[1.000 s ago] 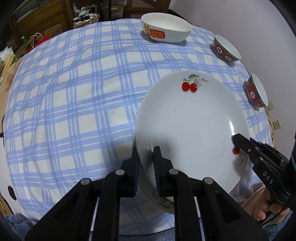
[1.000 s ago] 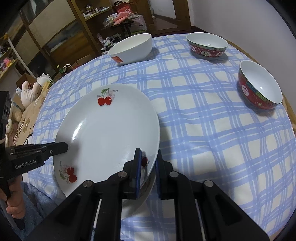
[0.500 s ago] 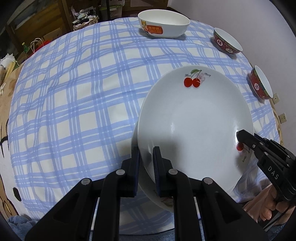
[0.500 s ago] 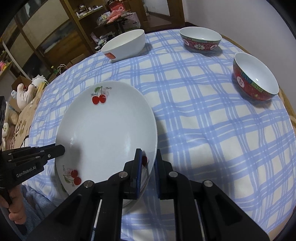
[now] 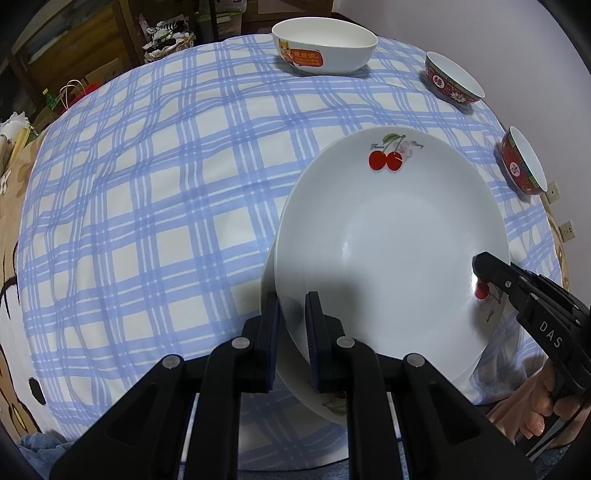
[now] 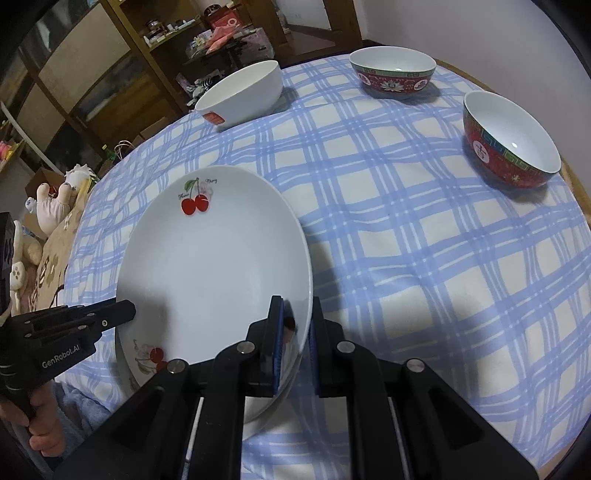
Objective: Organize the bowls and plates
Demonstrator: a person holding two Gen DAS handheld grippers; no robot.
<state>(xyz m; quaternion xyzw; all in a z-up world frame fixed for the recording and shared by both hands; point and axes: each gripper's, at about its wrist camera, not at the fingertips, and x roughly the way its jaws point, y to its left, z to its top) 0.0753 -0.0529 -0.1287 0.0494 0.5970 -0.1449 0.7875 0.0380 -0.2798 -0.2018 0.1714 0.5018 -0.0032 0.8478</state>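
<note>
A white cherry plate (image 5: 391, 240) (image 6: 214, 266) is held by both grippers over a second cherry plate (image 5: 332, 400) (image 6: 144, 360) that lies under it at the table's near edge. My left gripper (image 5: 291, 314) is shut on the top plate's left rim. My right gripper (image 6: 297, 325) is shut on its right rim. Each gripper shows in the other view, the right one (image 5: 484, 271) and the left one (image 6: 125, 310). A white bowl (image 5: 325, 51) (image 6: 240, 96) and two red bowls (image 5: 452, 83) (image 5: 522, 166) (image 6: 393, 72) (image 6: 511, 140) stand farther back.
The round table has a blue plaid cloth (image 5: 147, 184) (image 6: 424, 240). Wooden shelves (image 6: 110, 55) and clutter stand behind it. Soft toys (image 6: 51, 206) lie at the left. A wall (image 5: 480, 22) runs close to the table's right side.
Both grippers have brought the top plate down and nearer, so it now nearly covers the lower plate. The grip on both rims is unchanged.
</note>
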